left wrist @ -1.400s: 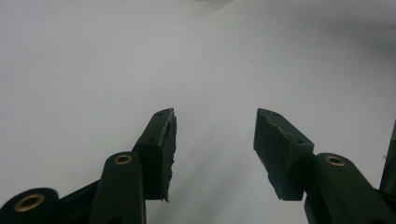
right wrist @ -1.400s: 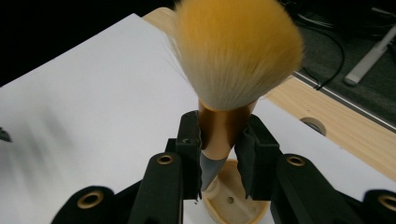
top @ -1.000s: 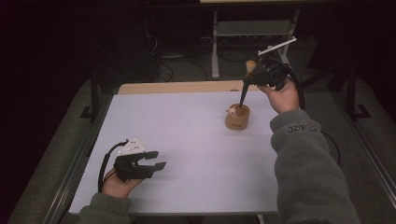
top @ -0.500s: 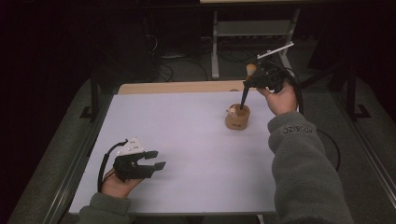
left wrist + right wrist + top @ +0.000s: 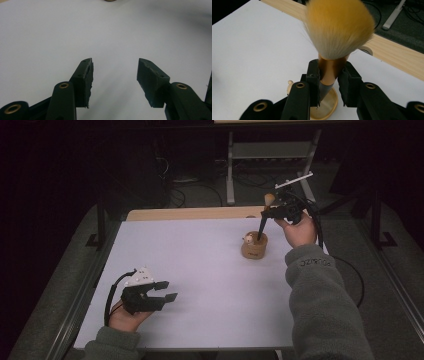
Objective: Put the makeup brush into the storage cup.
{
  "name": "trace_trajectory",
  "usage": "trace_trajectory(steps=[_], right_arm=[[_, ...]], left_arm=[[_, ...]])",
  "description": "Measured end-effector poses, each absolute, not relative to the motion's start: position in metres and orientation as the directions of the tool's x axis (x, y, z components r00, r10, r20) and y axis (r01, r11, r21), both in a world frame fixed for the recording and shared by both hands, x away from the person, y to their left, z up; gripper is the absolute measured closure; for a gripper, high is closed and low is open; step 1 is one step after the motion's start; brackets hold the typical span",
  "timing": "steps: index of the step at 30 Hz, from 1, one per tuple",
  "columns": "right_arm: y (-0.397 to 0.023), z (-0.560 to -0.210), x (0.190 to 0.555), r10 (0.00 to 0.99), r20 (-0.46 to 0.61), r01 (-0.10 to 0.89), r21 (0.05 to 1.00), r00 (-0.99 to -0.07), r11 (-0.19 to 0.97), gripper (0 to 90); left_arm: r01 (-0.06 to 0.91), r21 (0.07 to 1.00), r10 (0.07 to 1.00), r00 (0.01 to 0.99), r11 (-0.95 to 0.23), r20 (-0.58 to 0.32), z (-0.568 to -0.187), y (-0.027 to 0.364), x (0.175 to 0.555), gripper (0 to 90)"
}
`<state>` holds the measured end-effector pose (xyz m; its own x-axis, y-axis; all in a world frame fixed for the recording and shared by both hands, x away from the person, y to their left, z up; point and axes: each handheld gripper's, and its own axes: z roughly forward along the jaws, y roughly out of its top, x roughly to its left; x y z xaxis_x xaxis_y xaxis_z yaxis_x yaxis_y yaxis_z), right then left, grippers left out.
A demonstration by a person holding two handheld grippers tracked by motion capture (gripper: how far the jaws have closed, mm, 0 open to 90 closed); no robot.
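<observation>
A makeup brush with a pale yellow-tipped head and a gold ferrule stands tilted, its dark handle reaching down into a small round wooden cup at the table's back right. My right gripper is shut on the brush's ferrule just under the bristles. In the right gripper view the cup lies directly below the jaws, a small wooden knob beside it. My left gripper rests low near the front left, open with nothing between its fingers.
The white table has a wooden strip along its back edge. A metal stand and cables sit on the dark floor behind. The person's grey sleeve crosses the right front.
The right gripper has sunk a little with the brush, its handle going deeper into the cup. The left gripper and the cup have not moved.
</observation>
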<state>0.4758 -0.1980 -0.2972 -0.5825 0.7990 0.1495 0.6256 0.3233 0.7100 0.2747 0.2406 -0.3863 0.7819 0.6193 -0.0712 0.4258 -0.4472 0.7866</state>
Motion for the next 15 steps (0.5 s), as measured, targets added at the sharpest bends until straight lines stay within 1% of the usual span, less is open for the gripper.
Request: trace_trajectory(steps=[15], right_arm=[[-0.199,-0.316,0.475,0.811,0.175,0.645,0.706,-0.558,0.291,70.5]], left_arm=[[0.422,0.789,0.620,0.782,-0.447,-0.067,-0.386,0.241,0.275,45.8]])
